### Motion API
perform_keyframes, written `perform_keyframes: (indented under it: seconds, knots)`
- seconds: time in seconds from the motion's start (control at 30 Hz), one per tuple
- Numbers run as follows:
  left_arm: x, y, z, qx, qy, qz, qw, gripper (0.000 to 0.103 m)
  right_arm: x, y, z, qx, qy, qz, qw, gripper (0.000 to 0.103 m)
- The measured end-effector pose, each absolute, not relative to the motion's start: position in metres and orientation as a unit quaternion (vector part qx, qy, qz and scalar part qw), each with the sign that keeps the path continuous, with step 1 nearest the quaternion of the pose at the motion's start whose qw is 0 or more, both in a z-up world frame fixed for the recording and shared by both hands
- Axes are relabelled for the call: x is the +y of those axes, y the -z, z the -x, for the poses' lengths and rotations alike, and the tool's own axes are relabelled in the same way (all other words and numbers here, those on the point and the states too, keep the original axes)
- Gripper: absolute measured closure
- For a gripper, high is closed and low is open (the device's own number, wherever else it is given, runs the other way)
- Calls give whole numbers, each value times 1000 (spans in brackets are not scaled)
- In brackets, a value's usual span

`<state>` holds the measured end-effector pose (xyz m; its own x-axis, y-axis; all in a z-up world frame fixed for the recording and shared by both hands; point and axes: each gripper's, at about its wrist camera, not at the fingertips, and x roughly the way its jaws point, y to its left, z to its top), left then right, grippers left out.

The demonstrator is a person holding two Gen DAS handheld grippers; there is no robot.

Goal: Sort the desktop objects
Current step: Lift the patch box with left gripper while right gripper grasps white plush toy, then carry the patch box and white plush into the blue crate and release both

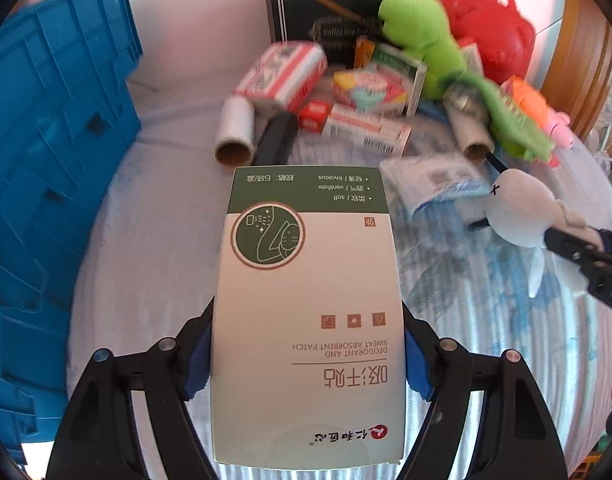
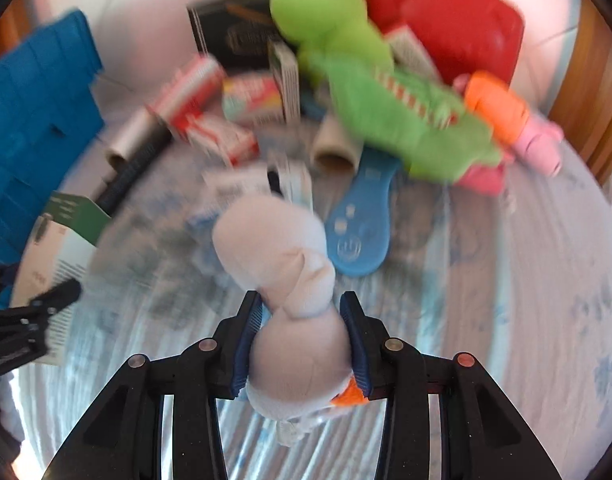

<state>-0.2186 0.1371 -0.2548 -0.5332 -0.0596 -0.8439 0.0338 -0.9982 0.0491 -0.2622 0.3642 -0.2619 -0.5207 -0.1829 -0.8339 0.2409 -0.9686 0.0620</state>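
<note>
My left gripper is shut on a white box with a green band, its blue pads pressing the two long sides; the box points away from me above the striped cloth. In the right wrist view the same box shows at the left edge. My right gripper is shut on a white plush toy, squeezed between the blue pads, with an orange bit at its lower end. From the left wrist view that plush hangs to the right of the box, in the right gripper.
A blue crate stands at the left. At the back lie a green plush reptile, a red basket, a black box, red-white cartons, cardboard rolls and an orange-pink toy. A blue flat paddle lies just beyond the plush.
</note>
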Motion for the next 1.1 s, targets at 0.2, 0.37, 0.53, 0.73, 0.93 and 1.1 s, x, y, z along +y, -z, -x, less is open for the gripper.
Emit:
perform_keyframes:
  seconds: [0.2, 0.37, 0.53, 0.73, 0.93, 1.1]
  knots:
    - [139, 196, 179, -19, 911, -410, 31, 27, 358, 185, 219, 31, 915, -379, 135, 63]
    - [131, 139, 136, -19, 940, -339, 34, 27, 347, 126, 179, 35, 942, -298, 151, 63]
    - [107, 83, 93, -21, 963, -262, 56, 27, 318, 75, 140, 45, 956, -227, 179, 63]
    - [52, 29, 45, -38, 975, -191, 112, 27, 255, 25, 105, 50, 959, -161, 228, 63]
    - [-37, -2, 14, -24, 970, -166, 177, 27, 160, -11, 77, 58, 950, -115, 284, 63]
    - [-113, -13, 2, -13, 965, -163, 207, 27, 71, -28, 68, 70, 940, -103, 318, 63]
